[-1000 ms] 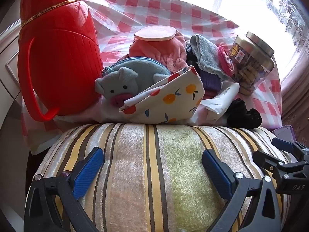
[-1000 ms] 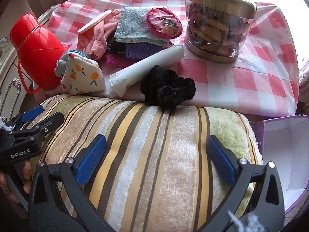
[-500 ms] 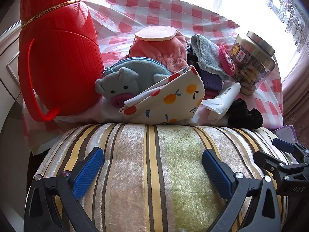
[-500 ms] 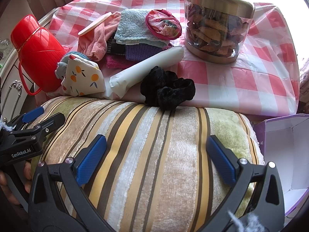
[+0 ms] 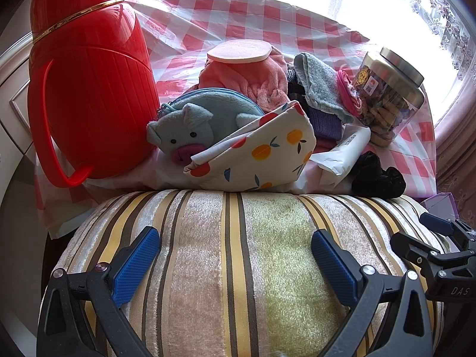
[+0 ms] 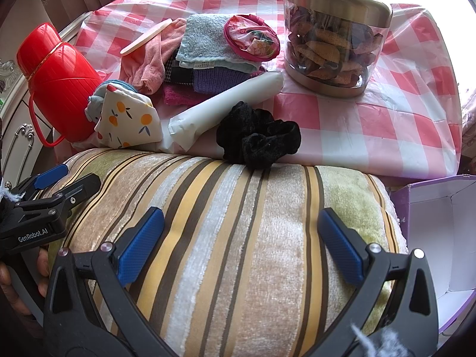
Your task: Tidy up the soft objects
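**By the window, pillow against the table edge**

Up front in both views: striped pillow (image 5: 238, 267), velvety, bands of yellow, brown, cream and green, pressed up to the near edge of the table. Left gripper (image 5: 235, 264) spread wide, blue pads on the pillow top, not visibly pinching. Same deal for the right gripper (image 6: 238, 244), jaws far apart, pads resting on the fabric further right. Can't tell whether either really bears any load.

Behind that, tablecloth (image 6: 372, 125), red-and-white check, glossy plastic, crinkled. Sitting on it, left to right:
- red flask (image 5: 92, 95) with gold band and loop handle, upright at the left edge
- pig purse (image 5: 196, 125), blue-grey, pink snout, tucked behind the fruit pouch (image 5: 261, 151), which touches the pillow
- pink cloth (image 5: 247, 77) with a flat round pad on top
- towel stack (image 6: 208, 56), light blue over purple and magenta, a round pink pouch (image 6: 251, 40) lying on it
- white roll (image 6: 226, 107), diagonal, just beside the black scrunchie (image 6: 258, 139), which touches the pillow's far edge
- jar (image 6: 333, 38), clear, metal lid, dried bits inside, well right

Off to the right, purple box (image 6: 437, 238), open, white inside, just beside the pillow's end. Bright window and lace curtain behind the table, pinkish drapes at the sides, white carved cabinet on the left. Bit of a hand (image 6: 12, 276) visible at the lower left of the right view, under the left gripper.
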